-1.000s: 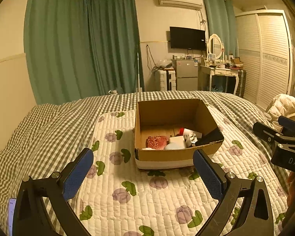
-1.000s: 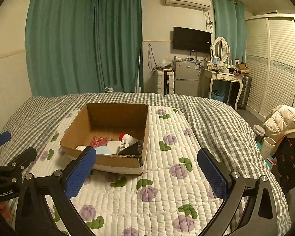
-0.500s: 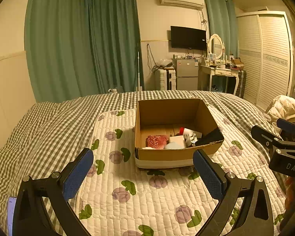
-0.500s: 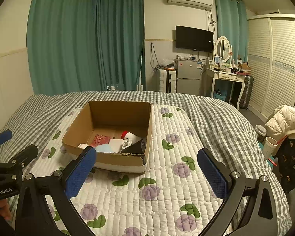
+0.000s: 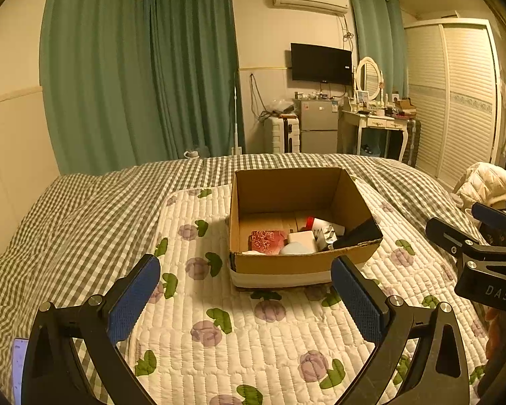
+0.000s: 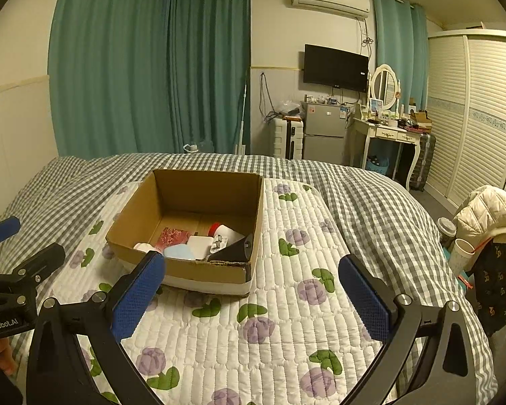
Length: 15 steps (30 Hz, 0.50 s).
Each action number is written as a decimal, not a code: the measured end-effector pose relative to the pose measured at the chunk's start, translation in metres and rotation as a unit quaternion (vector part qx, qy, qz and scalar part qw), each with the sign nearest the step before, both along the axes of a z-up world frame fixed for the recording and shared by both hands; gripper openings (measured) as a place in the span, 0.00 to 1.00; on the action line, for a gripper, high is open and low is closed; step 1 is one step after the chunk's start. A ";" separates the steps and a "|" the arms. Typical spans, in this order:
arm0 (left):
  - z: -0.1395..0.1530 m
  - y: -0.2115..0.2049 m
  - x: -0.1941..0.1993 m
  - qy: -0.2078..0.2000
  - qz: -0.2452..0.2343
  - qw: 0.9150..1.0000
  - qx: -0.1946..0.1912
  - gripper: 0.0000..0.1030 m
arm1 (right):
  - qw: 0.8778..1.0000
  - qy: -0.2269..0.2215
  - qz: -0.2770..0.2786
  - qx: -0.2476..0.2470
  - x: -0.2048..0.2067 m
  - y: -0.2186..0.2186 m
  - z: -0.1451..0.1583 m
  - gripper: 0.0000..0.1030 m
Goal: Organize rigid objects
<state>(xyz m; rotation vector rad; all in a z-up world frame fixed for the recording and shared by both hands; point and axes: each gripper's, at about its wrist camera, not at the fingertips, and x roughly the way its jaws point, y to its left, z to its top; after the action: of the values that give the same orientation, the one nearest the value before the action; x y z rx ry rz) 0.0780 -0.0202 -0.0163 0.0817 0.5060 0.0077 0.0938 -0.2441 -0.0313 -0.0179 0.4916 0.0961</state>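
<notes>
Left gripper [image 5: 245,298]: we hold it spread wide, empty, near the box.
Right gripper [image 6: 252,295]: likewise spread, empty.
Cardboard box [image 5: 297,263]: on the floral quilt [image 5: 239,344], mid-bed, holding small items.

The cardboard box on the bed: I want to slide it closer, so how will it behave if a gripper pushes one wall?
The cardboard box probably flexes at its thin open-topped walls. It looks light, holding only a few small items, so it may pivot. The soft quilted mat beneath could drag or bunch.
</notes>
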 end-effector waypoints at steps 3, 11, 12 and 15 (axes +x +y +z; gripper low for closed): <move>0.000 -0.001 0.000 -0.001 0.002 1.000 -0.001 1.00 | 1.000 0.000 0.000 0.000 0.000 0.000 0.000 1.00; -0.001 -0.001 -0.003 -0.005 0.008 1.000 -0.005 1.00 | 1.000 0.001 -0.001 -0.002 -0.001 -0.001 -0.001 1.00; -0.001 0.000 -0.003 -0.005 0.008 1.000 -0.009 1.00 | 1.000 0.001 -0.001 -0.002 -0.001 0.000 -0.001 1.00; -0.001 0.001 -0.003 -0.005 0.008 1.000 -0.008 1.00 | 1.000 0.003 0.000 -0.001 -0.001 0.000 -0.001 1.00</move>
<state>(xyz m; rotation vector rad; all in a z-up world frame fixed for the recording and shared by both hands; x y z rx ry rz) 0.0748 -0.0193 -0.0172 0.0617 0.4972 0.0205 0.0932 -0.2445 -0.0325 -0.0203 0.4983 0.0946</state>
